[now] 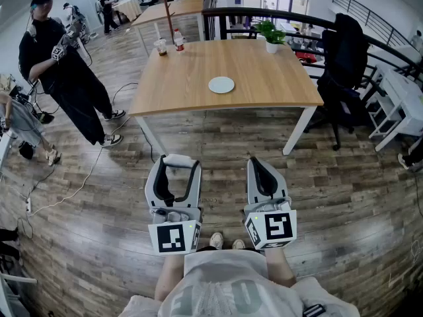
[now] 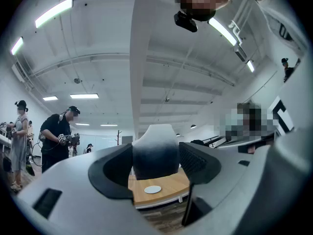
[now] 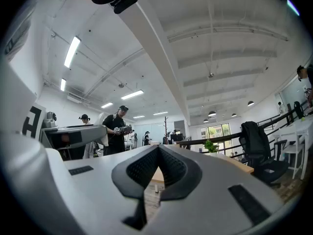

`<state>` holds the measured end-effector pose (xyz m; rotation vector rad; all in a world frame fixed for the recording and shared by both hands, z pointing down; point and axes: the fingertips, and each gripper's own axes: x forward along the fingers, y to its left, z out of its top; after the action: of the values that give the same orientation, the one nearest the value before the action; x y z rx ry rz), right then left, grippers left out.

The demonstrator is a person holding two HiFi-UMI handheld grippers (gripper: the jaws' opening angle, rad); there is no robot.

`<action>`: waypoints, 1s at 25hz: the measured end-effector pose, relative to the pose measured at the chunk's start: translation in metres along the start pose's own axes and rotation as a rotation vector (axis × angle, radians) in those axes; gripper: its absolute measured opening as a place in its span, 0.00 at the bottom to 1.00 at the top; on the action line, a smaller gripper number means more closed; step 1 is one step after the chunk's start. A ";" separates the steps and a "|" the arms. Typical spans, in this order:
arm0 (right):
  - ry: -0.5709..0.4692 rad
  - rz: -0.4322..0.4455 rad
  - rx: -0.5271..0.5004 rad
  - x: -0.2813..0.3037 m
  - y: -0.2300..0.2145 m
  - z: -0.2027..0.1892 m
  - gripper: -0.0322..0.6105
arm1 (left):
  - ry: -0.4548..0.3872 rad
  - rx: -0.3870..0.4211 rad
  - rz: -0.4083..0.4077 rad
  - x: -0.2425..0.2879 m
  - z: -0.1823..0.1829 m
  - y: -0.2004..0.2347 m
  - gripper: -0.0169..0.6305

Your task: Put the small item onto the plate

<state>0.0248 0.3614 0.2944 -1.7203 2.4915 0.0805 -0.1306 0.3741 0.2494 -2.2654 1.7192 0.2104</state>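
My left gripper [image 1: 180, 165] is held low over the floor, well short of the table, its jaws spread wide and shut on the small item [image 1: 180, 159]. In the left gripper view the small item [image 2: 155, 151] is a rounded block, white on top and shading to dark grey, filling the gap of the left gripper [image 2: 156, 166]. The white plate [image 1: 221, 84] lies near the middle of the wooden table [image 1: 178, 91], and the plate [image 2: 153, 189] shows small beneath the item. My right gripper [image 1: 263, 166] sits beside the left one, shut and holding nothing, with the right gripper [image 3: 157, 156] tips touching.
A person in black [image 1: 56, 65] stands left of the table with another gripper. A cup [image 1: 160, 46] and a bottle [image 1: 178, 40] stand at the table's far left, a potted plant [image 1: 272, 37] at far right. A black office chair [image 1: 347, 65] is right; a cable [image 1: 79, 183] crosses the floor.
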 end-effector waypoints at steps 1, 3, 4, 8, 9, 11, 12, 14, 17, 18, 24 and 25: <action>-0.002 0.000 -0.005 -0.001 -0.001 0.000 0.08 | 0.000 -0.004 0.005 0.000 -0.001 0.000 0.49; -0.005 -0.002 -0.012 -0.002 -0.003 -0.001 0.08 | 0.000 -0.011 0.012 0.000 -0.003 0.001 0.49; -0.006 -0.001 -0.018 -0.002 -0.005 -0.001 0.08 | 0.000 -0.013 0.014 0.000 -0.003 0.000 0.49; -0.001 0.004 -0.037 -0.003 -0.011 -0.003 0.08 | 0.004 -0.014 0.013 0.005 -0.006 -0.004 0.49; 0.003 0.001 -0.036 -0.004 -0.014 -0.004 0.07 | 0.004 -0.016 0.010 0.007 -0.007 -0.006 0.49; 0.014 -0.014 -0.025 -0.005 -0.023 -0.006 0.08 | 0.001 -0.021 0.003 0.013 -0.008 -0.012 0.49; 0.017 -0.022 -0.021 -0.007 -0.029 -0.006 0.08 | -0.002 -0.023 0.000 0.015 -0.009 -0.016 0.49; 0.005 -0.022 -0.028 -0.011 -0.036 -0.007 0.08 | -0.010 -0.031 -0.003 0.015 -0.010 -0.022 0.49; -0.006 -0.029 -0.036 -0.018 -0.042 -0.015 0.08 | -0.024 -0.041 0.001 0.013 -0.014 -0.021 0.49; -0.002 -0.037 -0.031 -0.019 -0.045 -0.019 0.08 | -0.025 -0.044 0.006 0.014 -0.017 -0.019 0.49; 0.045 -0.056 -0.018 -0.018 -0.095 -0.046 0.08 | 0.005 -0.072 0.067 0.047 -0.048 -0.022 0.49; 0.046 -0.057 -0.025 -0.012 -0.102 -0.047 0.08 | 0.001 -0.074 0.076 0.055 -0.051 -0.019 0.49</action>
<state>0.1214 0.3307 0.3447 -1.8226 2.4816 0.0681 -0.1005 0.3125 0.2850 -2.2528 1.8289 0.2934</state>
